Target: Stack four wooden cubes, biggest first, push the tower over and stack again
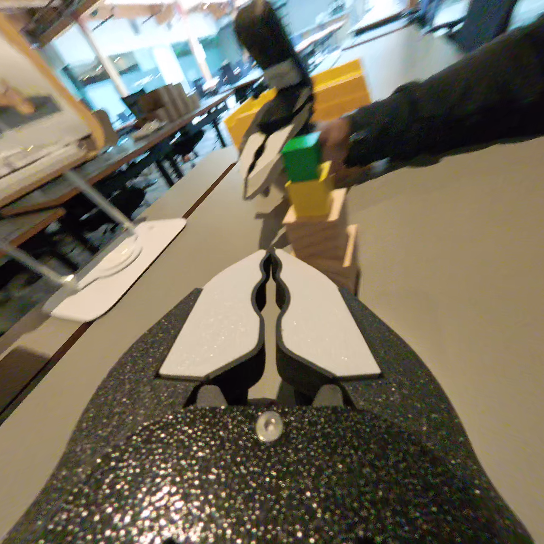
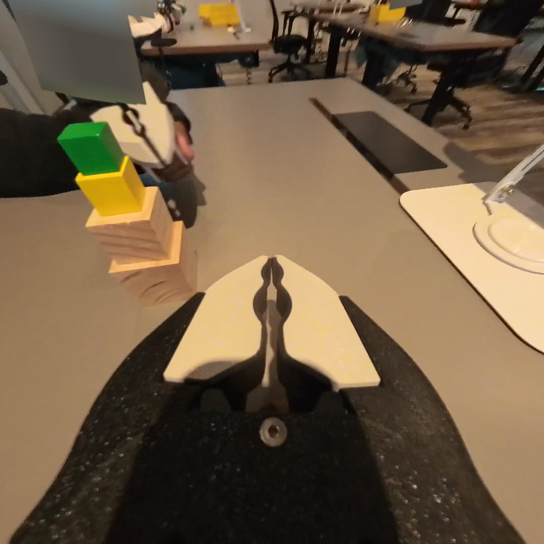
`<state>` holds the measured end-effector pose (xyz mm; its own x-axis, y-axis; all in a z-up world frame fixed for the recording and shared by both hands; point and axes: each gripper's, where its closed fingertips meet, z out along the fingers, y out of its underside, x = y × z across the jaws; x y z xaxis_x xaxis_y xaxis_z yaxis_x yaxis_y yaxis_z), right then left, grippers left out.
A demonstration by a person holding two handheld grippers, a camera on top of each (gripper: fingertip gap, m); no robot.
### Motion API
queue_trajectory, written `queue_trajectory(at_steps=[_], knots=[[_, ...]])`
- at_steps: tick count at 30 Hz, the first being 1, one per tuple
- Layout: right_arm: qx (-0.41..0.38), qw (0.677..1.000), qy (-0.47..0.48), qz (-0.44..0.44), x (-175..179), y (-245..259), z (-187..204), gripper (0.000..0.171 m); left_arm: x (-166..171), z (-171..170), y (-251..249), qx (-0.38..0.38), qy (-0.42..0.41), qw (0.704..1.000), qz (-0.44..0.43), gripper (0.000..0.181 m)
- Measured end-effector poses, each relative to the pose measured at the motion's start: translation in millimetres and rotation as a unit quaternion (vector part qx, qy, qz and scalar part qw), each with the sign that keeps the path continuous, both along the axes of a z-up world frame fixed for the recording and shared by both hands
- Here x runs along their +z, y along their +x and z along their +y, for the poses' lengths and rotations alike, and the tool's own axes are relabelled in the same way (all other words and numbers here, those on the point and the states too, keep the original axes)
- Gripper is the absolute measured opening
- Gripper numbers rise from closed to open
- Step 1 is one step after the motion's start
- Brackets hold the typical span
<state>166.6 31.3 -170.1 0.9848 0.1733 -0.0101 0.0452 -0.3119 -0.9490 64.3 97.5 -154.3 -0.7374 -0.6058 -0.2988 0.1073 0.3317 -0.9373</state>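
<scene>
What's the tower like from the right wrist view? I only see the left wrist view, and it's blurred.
Observer: It's sharp there: green cube, yellow cube, upper wooden cube, then bottom wooden cube flat on the table.
Operator: Right gripper holding anything?
Observer: No, the right gripper is shut and empty, apart from the tower.
Operator: Anything else nearby?
Observer: A black mat lies farther along the table.

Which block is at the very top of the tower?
The green cube. It sits highest, on the yellow cube, and it is the smallest. Below these come two plain wooden cubes, with the biggest wooden cube on the table.
</scene>
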Motion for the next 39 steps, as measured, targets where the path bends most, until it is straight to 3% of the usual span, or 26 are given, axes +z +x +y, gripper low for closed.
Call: queue_trajectory(at_steps=[7,12,19,23,26,32,39], knots=[[0.013,0.999,-0.001,0.033,-5.0,-2.2,4.8,0.000,15.9,-56.7,-46.7,-0.134,0.011,0.991,-0.007,0.000],[0.026,0.998,-0.019,0.059,-8.6,-2.6,6.3,0.000,-4.2,-97.3,-47.1,-0.106,0.091,0.990,-0.036,0.000],[0.046,0.995,-0.045,0.077,-15.0,-6.3,8.3,0.000,-11.9,-116.1,-40.2,-0.036,0.178,0.977,-0.111,0.000],[0.050,0.994,-0.050,0.083,-16.0,-7.0,8.5,0.000,-13.4,-108.7,-31.9,0.005,0.228,0.965,-0.130,0.000],[0.052,0.993,-0.050,0.089,-15.5,-6.7,8.5,0.000,-17.0,-73.6,-5.6,0.109,0.265,0.952,-0.104,0.000],[0.052,0.993,-0.043,0.101,-13.3,-5.1,7.9,0.000,-21.0,-1.4,22.8,0.232,0.248,0.940,-0.025,0.000],[0.048,0.992,-0.030,0.115,-9.4,-1.7,6.9,0.000,-34.6,33.0,34.7,0.265,0.172,0.948,0.042,0.000]])
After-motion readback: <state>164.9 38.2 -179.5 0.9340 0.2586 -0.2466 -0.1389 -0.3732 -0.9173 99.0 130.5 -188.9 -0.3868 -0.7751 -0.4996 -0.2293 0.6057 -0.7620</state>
